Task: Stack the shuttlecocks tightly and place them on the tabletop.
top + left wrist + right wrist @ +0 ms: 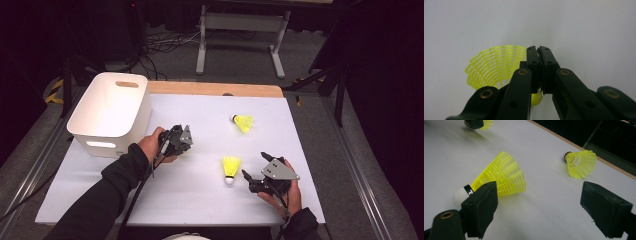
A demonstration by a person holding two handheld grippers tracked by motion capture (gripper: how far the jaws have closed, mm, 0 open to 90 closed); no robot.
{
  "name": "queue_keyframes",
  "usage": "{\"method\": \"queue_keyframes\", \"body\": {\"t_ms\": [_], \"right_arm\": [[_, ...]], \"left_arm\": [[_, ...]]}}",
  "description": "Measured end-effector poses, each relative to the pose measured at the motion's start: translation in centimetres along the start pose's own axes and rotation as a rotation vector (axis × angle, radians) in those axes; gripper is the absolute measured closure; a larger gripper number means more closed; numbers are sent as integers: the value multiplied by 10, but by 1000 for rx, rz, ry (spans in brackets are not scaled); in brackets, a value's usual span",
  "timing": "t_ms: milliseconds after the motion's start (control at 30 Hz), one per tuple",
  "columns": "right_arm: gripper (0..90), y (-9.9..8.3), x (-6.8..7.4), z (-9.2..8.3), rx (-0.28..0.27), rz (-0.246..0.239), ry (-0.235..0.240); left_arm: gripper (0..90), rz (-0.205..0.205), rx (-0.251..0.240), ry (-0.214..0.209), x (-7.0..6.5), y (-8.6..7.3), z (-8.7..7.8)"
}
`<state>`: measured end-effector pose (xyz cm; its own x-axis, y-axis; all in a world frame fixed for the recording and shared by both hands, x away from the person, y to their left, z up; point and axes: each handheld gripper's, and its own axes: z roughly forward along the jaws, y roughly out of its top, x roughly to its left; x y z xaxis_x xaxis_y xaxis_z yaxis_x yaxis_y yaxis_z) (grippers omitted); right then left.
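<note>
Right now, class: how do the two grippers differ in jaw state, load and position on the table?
The left gripper has its jaws shut on a yellow shuttlecock; the right gripper has its jaws wide open and empty. The left sits beside the white bin, the right near the table's front edge. Both are black and hand-held.

Both of the person's forearms come up from the near edge of the table in dark sleeves. The left forearm slants up toward the middle, and the left hand (152,145) wraps the body of the left gripper (187,137), which points to the right, roughly level, its grey plate on top and a cable trailing back along the sleeve. In the left gripper view its two black jaws stand pressed together at the tips (538,53). The right hand (286,192) sits lower and farther right, cupping the right gripper (254,166) from beneath. Its jaws point left and stand wide apart.
</note>
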<state>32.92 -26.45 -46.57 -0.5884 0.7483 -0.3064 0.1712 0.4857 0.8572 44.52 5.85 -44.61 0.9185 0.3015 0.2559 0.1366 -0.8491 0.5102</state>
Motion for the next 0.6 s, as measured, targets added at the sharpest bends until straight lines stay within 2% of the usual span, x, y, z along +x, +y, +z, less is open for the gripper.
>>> {"method": "queue_keyframes", "body": {"t_ms": [333,400,600], "right_arm": [[157,-1,-2,-2,-8,7,-19],[157,-1,-1,-1,-6,5,-16],[157,0,0,0,4,-1,-10]], "left_arm": [[821,-6,-38,-47,-3,4,5],[840,12,-28,-40,-5,6,7],[868,28,-8,-35,-9,11,12]]}}
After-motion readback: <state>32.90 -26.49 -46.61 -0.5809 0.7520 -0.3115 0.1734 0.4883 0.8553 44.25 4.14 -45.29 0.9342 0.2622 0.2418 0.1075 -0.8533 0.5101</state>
